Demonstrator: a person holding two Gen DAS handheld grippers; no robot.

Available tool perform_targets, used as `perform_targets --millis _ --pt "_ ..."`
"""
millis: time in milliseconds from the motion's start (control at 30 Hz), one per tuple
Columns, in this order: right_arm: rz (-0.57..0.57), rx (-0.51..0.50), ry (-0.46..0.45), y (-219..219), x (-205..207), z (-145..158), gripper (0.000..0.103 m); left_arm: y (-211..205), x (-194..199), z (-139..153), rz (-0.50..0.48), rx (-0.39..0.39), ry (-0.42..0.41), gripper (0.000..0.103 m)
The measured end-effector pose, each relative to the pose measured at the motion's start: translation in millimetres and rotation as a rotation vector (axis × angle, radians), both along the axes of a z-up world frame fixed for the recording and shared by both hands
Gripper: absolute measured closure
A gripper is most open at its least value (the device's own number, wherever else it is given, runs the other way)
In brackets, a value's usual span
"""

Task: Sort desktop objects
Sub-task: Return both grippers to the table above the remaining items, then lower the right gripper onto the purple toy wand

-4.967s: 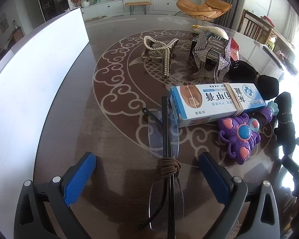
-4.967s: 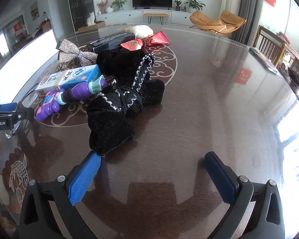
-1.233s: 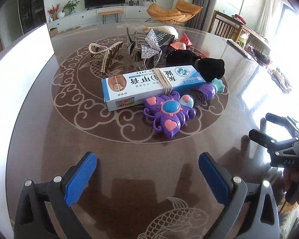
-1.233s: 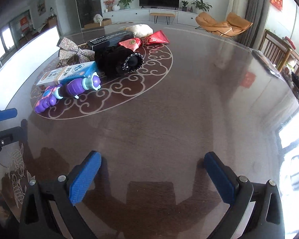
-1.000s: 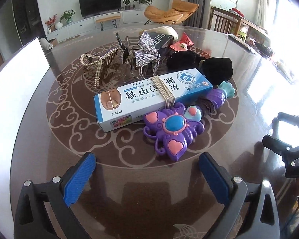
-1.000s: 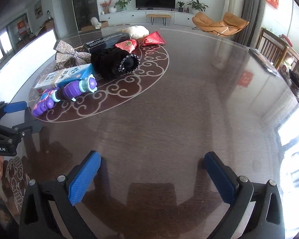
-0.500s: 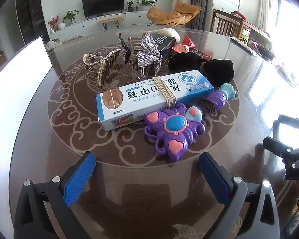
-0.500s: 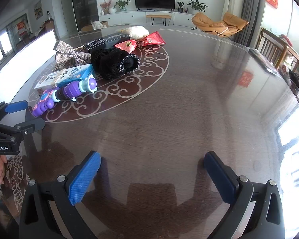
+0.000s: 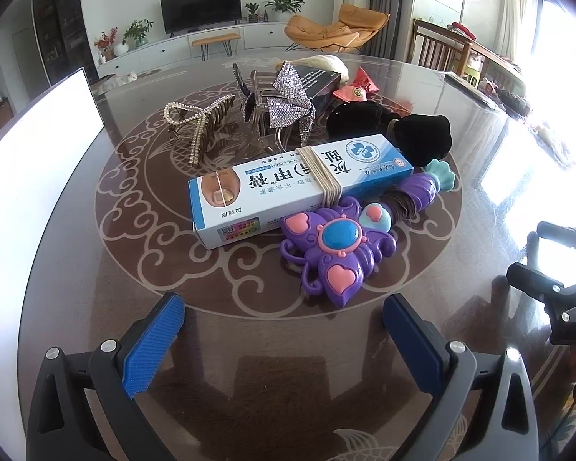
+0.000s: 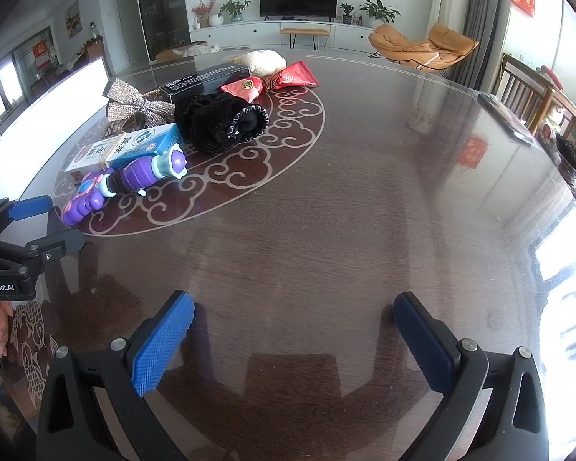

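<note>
Gone since five seconds back: spectacles from under the left wrist view, and the black furry heap from in front of the right wrist view; since half a second back, hardly shifting at all.

Landmark: white-and-blue cream box (image 9: 301, 188), bound round its middle with tan cord, lying flat on the glass-topped round table (image 9: 472, 176).

Lying against the box's near side: purple butterfly toy (image 9: 336, 249), its ribbed handle running to a teal end at the box's right.
Lying just beyond the box's right end: black velvet pouch (image 9: 422, 140).
Standing beyond the box, left: pearl hair claw (image 9: 197, 125); beyond, centre: sequinned bow clip (image 9: 290, 101).
Lying farther beyond: black carton (image 10: 207, 80), red sachet (image 10: 272, 80), cream pouch (image 10: 263, 59).

Left gripper (image 9: 284, 330): hovering on the near side of the box, blue pads spread wide, gripping nothing.
Right gripper (image 10: 293, 330): hanging over bare table well to the right of the box, spread wide, gripping nothing.
</note>
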State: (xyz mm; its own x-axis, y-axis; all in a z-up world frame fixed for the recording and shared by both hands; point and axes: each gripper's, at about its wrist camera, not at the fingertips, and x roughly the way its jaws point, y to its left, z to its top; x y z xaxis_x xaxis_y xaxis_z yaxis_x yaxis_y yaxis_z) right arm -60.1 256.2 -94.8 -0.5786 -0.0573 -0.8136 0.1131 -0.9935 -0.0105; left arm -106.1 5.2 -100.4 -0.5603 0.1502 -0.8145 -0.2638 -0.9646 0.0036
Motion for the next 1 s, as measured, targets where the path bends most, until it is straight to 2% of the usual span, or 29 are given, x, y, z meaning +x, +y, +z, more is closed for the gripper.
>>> perform_targets --millis 167,367,467,600,900,1000 --pt "0.000 0.000 0.000 -0.2 -0.2 -0.1 0.000 -1.3 1.4 0.0 -0.010 -0.001 -0.006 0.000" --pt "0.000 0.000 0.000 -0.3 -0.4 -0.3 0.000 -19.7 3.4 -0.4 -0.112 -0.014 -0.031 0.000" --pt "-0.001 0.000 0.000 -0.2 -0.5 -0.3 0.000 -45.7 -2.0 -0.4 -0.081 -0.013 -0.032 0.000" --pt "-0.001 0.000 0.000 -0.2 -0.6 -0.4 0.000 -72.8 -7.4 -0.3 0.015 0.012 -0.015 0.000" --pt "-0.008 0.003 -0.003 -1.1 -1.8 0.1 0.000 -70.5 -7.2 -2.2 0.033 0.001 -0.001 0.000" --pt "-0.057 -0.006 -0.059 -7.4 -14.9 2.3 0.000 -70.6 -7.2 -2.2 0.033 0.001 -0.001 0.000"
